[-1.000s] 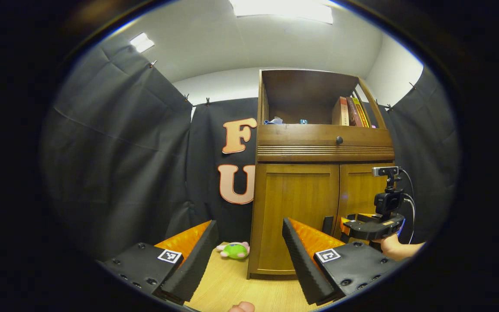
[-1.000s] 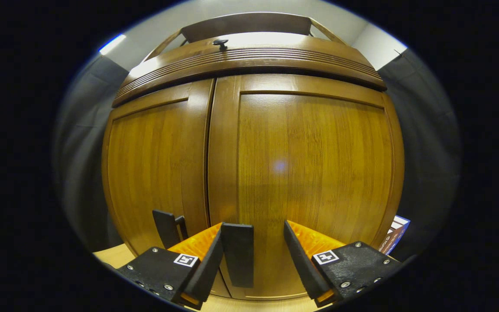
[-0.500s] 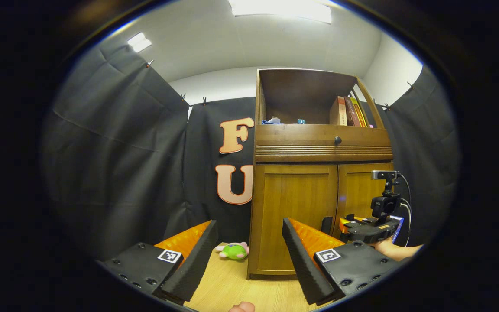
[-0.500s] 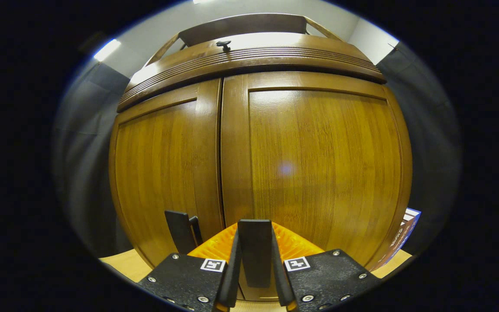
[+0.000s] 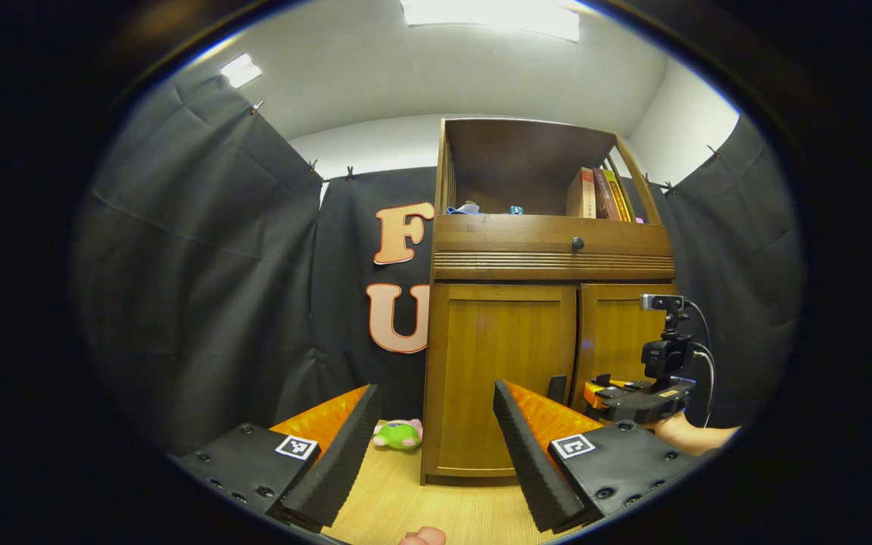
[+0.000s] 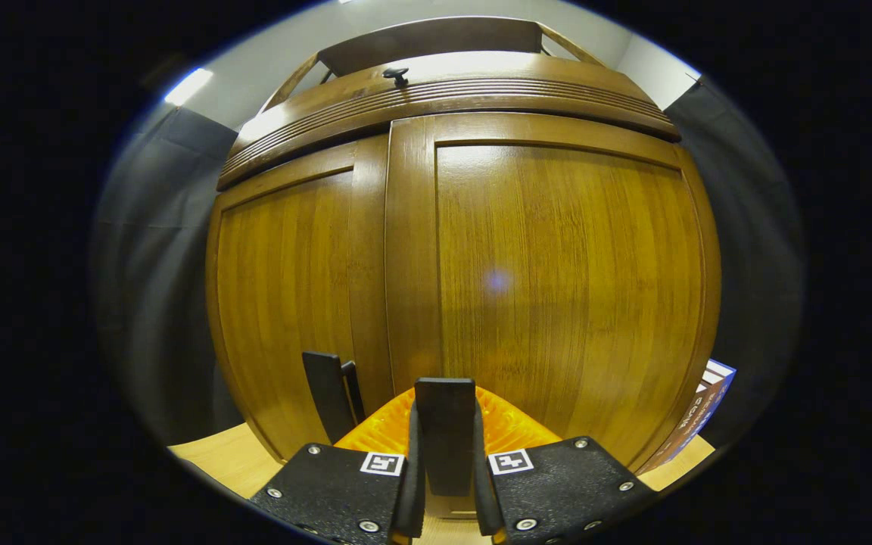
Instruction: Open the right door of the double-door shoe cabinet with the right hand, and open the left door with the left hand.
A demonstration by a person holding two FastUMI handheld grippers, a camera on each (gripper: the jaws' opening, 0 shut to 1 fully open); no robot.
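On the open shelf at the top of the shoe cabinet (image 5: 549, 303) stand a few books (image 5: 595, 195) leaning at the right end, with small blue items (image 5: 466, 208) lying at the left end; below the shelf runs a drawer front with a dark knob (image 5: 577, 244). The left door (image 5: 500, 371) lies flush with the frame, while the right door (image 6: 557, 288) stands a little proud of it along the centre seam in the right gripper view. Each door carries a dark upright handle near the centre seam.

The right tool (image 6: 445, 454) is closed on the right door's handle (image 6: 445, 431), both fingers pressing its sides low on the door. In the left gripper view that tool (image 5: 595, 390) is level at the lower part of the right door, with a hand (image 5: 682, 433) behind it. The left tool (image 5: 432, 431) hangs well back from the cabinet with its fingers spread wide and nothing between them, pointing toward the left door; the left door's handle (image 6: 326, 393) is untouched. A green plush toy (image 5: 398, 434) lies on the wooden floor (image 5: 413, 507) just left of the cabinet's base.

Compared with a second ago, the right tool's fingers, then spread on either side of the handle, have come together on it, and the right door's top edge now stands slightly forward of the left door's. The left tool's spread is unchanged.
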